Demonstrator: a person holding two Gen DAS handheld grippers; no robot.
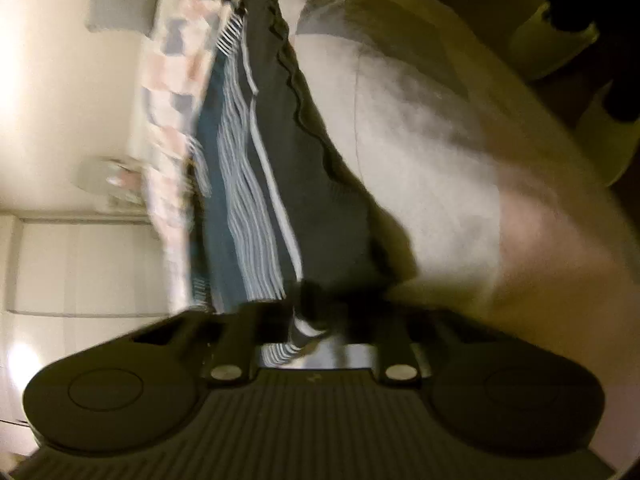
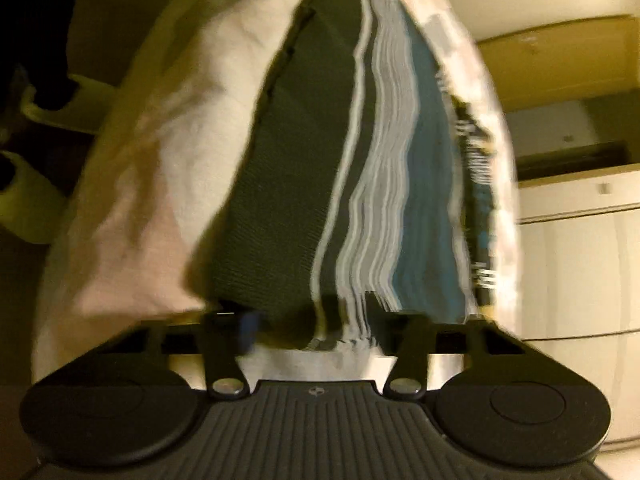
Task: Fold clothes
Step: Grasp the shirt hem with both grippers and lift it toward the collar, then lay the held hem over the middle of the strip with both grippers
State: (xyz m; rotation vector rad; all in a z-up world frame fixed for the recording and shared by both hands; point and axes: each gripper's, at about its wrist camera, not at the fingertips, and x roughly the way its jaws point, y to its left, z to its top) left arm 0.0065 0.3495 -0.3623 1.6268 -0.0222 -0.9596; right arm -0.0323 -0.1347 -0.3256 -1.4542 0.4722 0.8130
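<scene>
A dark garment point(image 1: 288, 128) with white stripes and a teal band hangs stretched in the air, running from the bottom to the top of both views. My left gripper point(image 1: 316, 312) is shut on one end of it, and a striped bunch of cloth sticks out behind the fingers. In the right wrist view the same garment point(image 2: 304, 168) leads away from my right gripper point(image 2: 316, 320), which is shut on its other end. Both frames are blurred by motion. The far end of the cloth in each view is too smeared to make out.
Below the garment lies a white sheet point(image 1: 420, 160) over a bed, with a pink and grey checked cover point(image 1: 176, 80) beside it. A person's feet in yellow-green slippers point(image 2: 32, 196) stand at the bed's edge. Pale cupboards point(image 2: 580, 272) fill the background.
</scene>
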